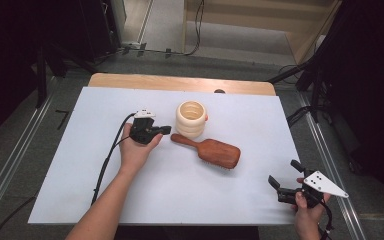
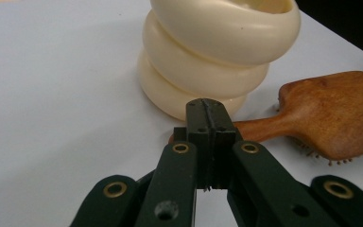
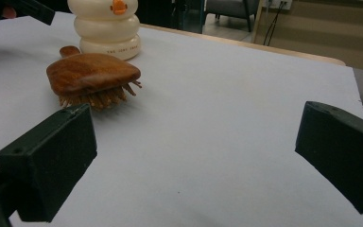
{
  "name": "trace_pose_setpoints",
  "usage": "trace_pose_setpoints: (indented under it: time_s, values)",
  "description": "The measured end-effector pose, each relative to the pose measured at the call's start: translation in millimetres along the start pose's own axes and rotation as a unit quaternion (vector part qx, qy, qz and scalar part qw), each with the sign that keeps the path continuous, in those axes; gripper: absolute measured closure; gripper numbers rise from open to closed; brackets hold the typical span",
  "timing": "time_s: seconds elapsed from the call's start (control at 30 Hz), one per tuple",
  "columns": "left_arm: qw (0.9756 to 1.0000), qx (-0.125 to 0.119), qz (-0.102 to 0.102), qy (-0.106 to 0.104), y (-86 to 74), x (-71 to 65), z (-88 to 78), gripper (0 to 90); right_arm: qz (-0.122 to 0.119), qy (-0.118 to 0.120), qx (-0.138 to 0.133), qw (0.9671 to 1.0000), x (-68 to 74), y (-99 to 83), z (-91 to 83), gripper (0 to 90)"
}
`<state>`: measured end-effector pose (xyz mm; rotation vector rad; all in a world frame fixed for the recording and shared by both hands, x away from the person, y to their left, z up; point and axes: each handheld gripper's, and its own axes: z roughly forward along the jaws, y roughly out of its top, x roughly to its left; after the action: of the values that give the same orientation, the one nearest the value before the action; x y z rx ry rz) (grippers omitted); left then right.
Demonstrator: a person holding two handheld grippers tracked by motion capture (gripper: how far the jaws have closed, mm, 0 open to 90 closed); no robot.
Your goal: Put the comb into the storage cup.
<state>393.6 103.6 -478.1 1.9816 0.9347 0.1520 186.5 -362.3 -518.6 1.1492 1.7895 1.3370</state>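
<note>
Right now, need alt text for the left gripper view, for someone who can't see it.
The left gripper, jaws shut and empty, points at the handle of a wooden hairbrush lying bristles down on a white table. Just behind the handle stands a cream ribbed holder.

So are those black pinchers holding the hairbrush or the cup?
Neither. The left gripper is shut on nothing, just short of the brush handle. The right gripper is open and empty, away from the cream holder.
</note>
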Motion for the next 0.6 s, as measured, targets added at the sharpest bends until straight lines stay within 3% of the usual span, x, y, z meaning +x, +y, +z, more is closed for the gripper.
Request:
trace_pose_setpoints:
  time_s: [0.33,0.6]
  values:
    - [0.9994,0.018,-0.02,0.02,-0.3,3.8,28.2,90.0,0.001,-0.004,-0.002,1.0,0.2,-0.1,-0.7,0.0]
    - [0.9982,0.028,-0.036,0.037,-0.2,9.4,40.3,90.0,-0.001,-0.009,-0.004,1.0,0.8,0.0,-0.7,0.0]
